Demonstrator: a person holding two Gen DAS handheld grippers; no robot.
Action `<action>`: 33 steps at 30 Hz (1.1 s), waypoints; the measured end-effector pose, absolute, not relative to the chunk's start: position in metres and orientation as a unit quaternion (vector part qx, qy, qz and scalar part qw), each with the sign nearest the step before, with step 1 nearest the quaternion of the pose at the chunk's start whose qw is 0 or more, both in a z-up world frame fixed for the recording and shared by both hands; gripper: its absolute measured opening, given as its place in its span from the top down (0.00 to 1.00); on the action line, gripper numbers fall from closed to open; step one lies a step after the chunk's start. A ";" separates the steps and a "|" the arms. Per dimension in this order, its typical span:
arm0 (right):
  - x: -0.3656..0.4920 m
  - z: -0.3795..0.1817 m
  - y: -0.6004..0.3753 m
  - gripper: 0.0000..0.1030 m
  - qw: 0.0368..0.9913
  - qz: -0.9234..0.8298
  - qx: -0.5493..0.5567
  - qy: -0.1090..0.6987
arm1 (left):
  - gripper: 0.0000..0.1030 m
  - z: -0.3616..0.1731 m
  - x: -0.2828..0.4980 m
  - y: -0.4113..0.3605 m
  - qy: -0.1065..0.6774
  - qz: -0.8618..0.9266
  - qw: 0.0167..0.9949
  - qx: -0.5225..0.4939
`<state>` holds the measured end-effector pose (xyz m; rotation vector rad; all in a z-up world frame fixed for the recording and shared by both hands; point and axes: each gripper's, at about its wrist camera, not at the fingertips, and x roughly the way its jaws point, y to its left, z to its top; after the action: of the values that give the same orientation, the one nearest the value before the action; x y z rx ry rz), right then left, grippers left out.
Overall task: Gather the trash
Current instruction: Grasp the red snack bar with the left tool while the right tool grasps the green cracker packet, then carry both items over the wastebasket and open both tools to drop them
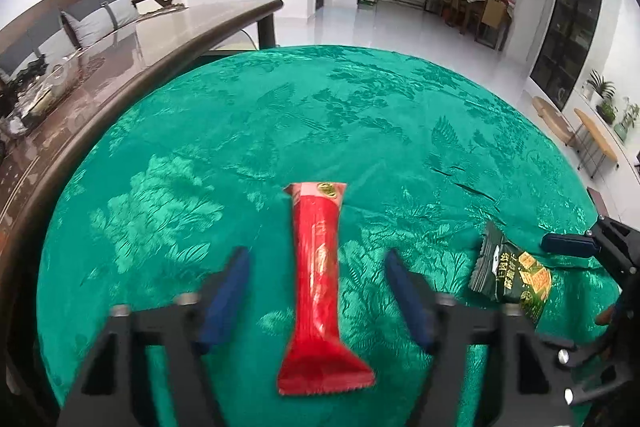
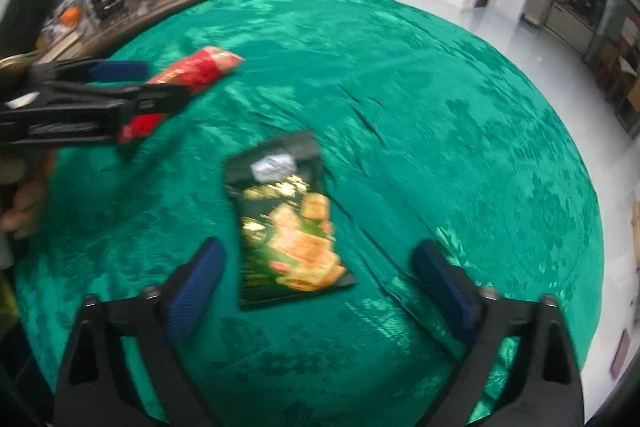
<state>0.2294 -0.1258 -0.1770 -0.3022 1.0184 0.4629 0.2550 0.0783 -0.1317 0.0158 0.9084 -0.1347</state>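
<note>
The left gripper (image 1: 316, 263) is held wide open, empty, with the red wrapper (image 1: 320, 279) lying flat between its fingers on the green cloth (image 1: 200, 147). Only in the right wrist view is the right gripper (image 2: 320, 263) seen wide open and empty, with the dark green snack bag (image 2: 286, 223) lying between its fingers.

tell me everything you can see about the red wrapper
The red wrapper is a long, glossy plastic snack packet, narrow through the middle and flared at both crimped ends, with a small gold-green emblem at its far end. It lies flat on the green tablecloth, lengthwise between the open jaws of the left gripper, which do not touch it.
</note>
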 end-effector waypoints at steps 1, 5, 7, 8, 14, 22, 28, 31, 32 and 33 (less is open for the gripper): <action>0.229 -0.174 -0.121 0.17 0.833 0.230 -0.146 0.482 | 0.62 -0.134 0.257 0.077 0.444 -0.068 0.893 0.012; 0.231 -0.173 -0.109 0.59 0.824 0.229 -0.170 0.489 | 0.84 -0.135 0.254 0.074 0.443 -0.075 0.893 0.015; 0.229 -0.166 -0.118 0.59 0.832 0.224 -0.145 0.487 | 0.85 -0.131 0.244 0.072 0.439 -0.095 0.893 0.003; 0.225 -0.160 -0.127 0.59 0.837 0.224 -0.123 0.484 | 0.86 -0.129 0.240 0.071 0.438 -0.103 0.893 -0.003; 0.185 -0.130 -0.207 0.59 0.853 0.193 -0.057 0.482 | 0.87 -0.103 0.200 0.021 0.419 -0.179 0.890 -0.026; 0.136 -0.107 -0.388 0.59 0.877 0.040 0.018 0.479 | 0.88 -0.084 0.173 -0.136 0.429 -0.332 0.838 -0.060; 0.125 -0.145 -0.516 0.59 0.858 -0.057 0.093 0.502 | 0.88 -0.105 0.172 -0.274 0.465 -0.383 0.798 -0.029; 0.125 -0.168 -0.552 0.59 0.849 -0.081 0.123 0.507 | 0.88 -0.125 0.179 -0.330 0.476 -0.386 0.790 -0.007; 0.125 -0.174 -0.562 0.59 0.847 -0.085 0.131 0.507 | 0.88 -0.132 0.182 -0.345 0.480 -0.386 0.788 -0.002; 0.124 -0.181 -0.573 0.59 0.846 -0.091 0.141 0.506 | 0.88 -0.137 0.183 -0.357 0.482 -0.387 0.786 0.001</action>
<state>0.1243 -0.5730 -0.1809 0.2984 1.0678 -0.1914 0.1826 -0.3566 -0.1374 0.0021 1.0403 -0.8342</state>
